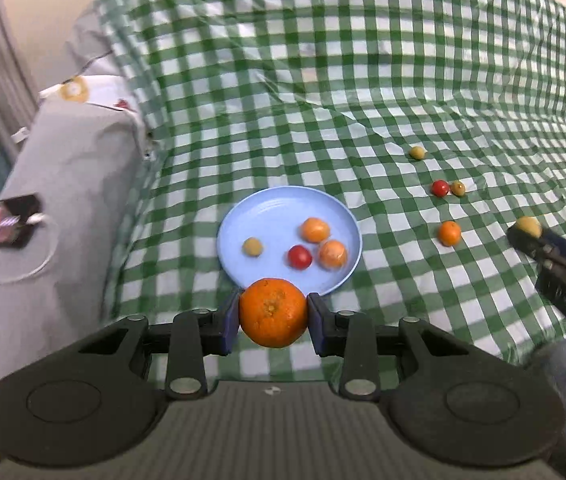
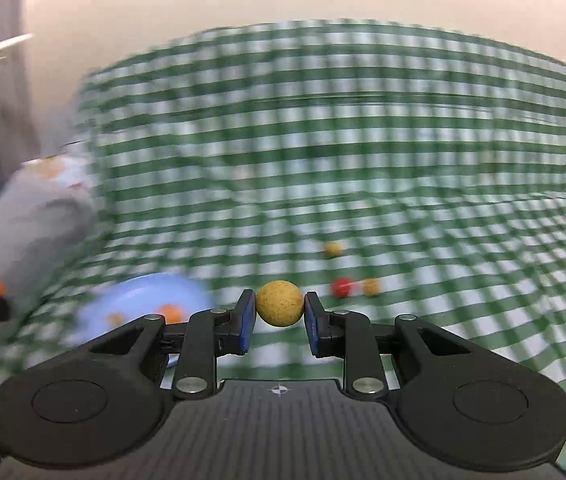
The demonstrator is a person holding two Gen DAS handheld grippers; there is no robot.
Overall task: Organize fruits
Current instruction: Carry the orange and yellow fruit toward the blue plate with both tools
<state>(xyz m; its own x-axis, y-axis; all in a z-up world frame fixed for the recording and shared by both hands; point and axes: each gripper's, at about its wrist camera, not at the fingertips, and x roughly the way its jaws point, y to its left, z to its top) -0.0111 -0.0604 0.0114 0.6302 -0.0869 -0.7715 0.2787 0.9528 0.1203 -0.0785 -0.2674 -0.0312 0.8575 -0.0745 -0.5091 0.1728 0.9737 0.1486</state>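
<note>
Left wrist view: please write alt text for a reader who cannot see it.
The left gripper holds a large orange just above the near rim of a light blue plate that lies on a green checked cloth. The plate holds four small fruits; four more lie on the cloth to its right, where the right gripper holds a yellow fruit.

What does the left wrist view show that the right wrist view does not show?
Only the left wrist view shows the phone on the grey armrest, a small orange loose on the cloth, and four fruits sharp on the plate. Only the right wrist view shows the right gripper closed on the yellow fruit from close by. Both show the blue plate, the checked cloth, and the left gripper holding the big orange.
</note>
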